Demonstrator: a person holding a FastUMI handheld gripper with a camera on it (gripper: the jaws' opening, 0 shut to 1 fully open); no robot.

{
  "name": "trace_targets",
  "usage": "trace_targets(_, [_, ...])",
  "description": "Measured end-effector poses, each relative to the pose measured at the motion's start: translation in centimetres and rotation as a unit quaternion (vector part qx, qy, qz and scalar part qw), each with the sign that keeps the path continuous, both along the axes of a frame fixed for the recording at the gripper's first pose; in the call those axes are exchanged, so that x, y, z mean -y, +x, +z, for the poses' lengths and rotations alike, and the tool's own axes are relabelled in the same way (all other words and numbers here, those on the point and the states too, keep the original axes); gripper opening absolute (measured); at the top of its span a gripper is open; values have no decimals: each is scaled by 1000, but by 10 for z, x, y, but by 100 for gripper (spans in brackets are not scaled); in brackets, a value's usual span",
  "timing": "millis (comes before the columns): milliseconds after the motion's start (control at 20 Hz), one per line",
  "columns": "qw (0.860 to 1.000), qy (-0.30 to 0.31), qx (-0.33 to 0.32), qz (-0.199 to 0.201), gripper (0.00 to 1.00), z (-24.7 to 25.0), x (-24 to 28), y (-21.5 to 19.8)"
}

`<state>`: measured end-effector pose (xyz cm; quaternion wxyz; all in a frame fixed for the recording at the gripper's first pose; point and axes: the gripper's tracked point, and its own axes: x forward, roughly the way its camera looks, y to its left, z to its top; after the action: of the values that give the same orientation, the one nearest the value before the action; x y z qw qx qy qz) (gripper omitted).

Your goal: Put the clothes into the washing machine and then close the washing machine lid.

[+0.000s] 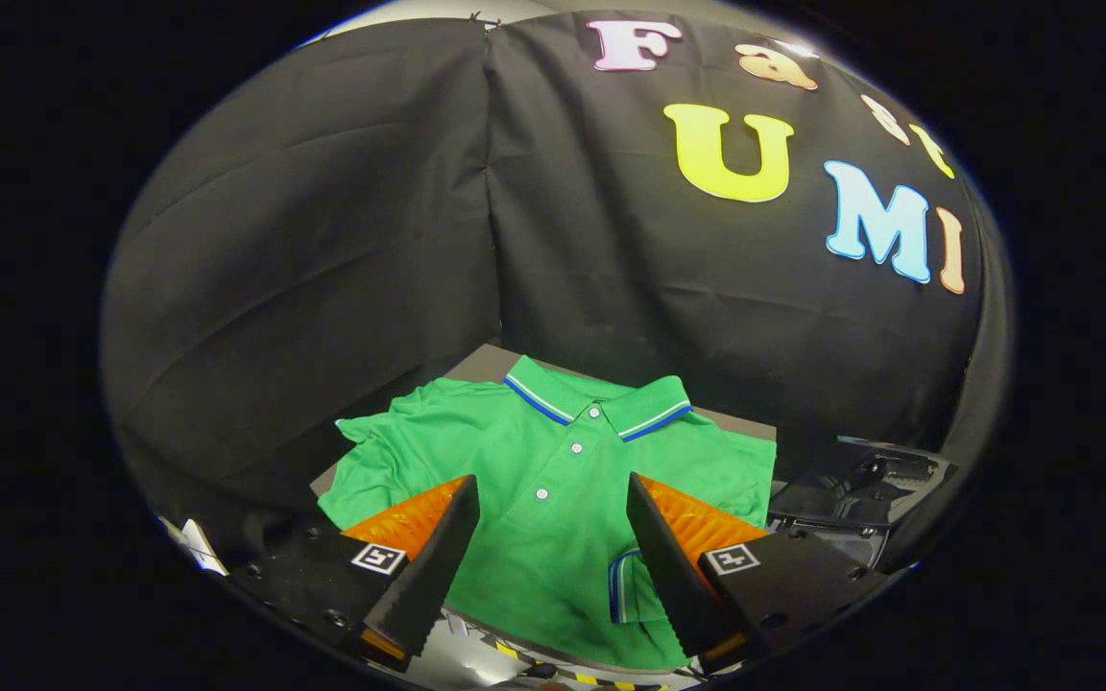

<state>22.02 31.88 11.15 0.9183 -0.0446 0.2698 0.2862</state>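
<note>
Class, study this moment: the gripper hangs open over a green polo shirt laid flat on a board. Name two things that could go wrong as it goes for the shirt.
1. The green polo shirt lies spread flat, so the open gripper may pinch only one layer, leaving the rest to trail.
2. The shirt's hem hangs over the board near the fingers, so a pull could drag it off the edge.

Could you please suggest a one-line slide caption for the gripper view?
Open claw poised above a green polo shirt spread flat on a grey board, nothing grasped.
</note>
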Motion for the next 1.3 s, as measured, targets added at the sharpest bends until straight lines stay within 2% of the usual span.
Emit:
trace_targets(250, [999,-35,-32,-8,97,-29,-23,13])
trace_targets(350, [998,-35,-48,0,97,-37,-34,16])
trace_targets(500, [997,-37,-69,-15,96,-51,-32,23])
trace_targets(750, [995,-73,-73,-15,95,-75,-36,25])
trace_targets(1200, [996,-62,-60,-6,93,-73,-38,27])
trace_targets(1300, [997,-62,-53,8,94,-77,-43,25])
